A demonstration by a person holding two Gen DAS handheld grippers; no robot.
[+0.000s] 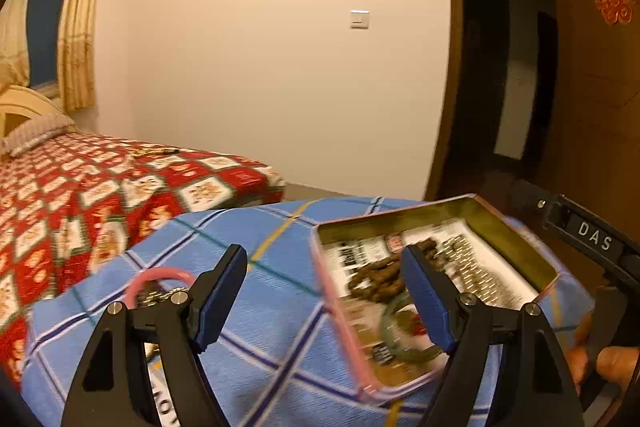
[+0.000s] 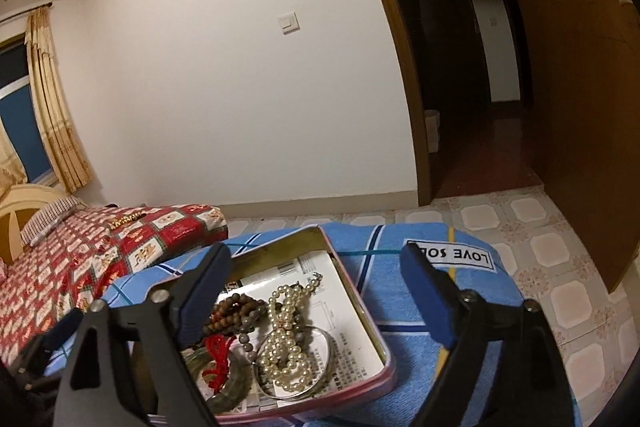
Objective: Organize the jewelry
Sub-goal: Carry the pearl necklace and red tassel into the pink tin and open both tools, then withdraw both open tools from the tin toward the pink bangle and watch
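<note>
A pink-rimmed metal tin (image 1: 516, 247) (image 2: 280, 247) lined with printed paper sits on a blue checked cloth. In the right wrist view it holds a pearl necklace (image 2: 286, 339), brown wooden beads (image 2: 236, 311), a silver bangle (image 2: 320, 371), a green bangle (image 2: 228, 395) and a red knot (image 2: 218, 353). My right gripper (image 2: 316, 299) is open above the tin, empty. My left gripper (image 1: 324, 303) is open over the tin's left rim, empty. A pink bangle (image 1: 158, 277) lies on the cloth behind its left finger. The left view is blurred.
The blue cloth (image 1: 256, 307) (image 2: 400, 307) covers a raised surface with a "LOVE" label (image 2: 452, 253). A bed with a red patterned cover (image 1: 100, 195) lies to the left, with small gold items (image 2: 126, 219) on it. The right gripper's body (image 1: 592, 243) is at right.
</note>
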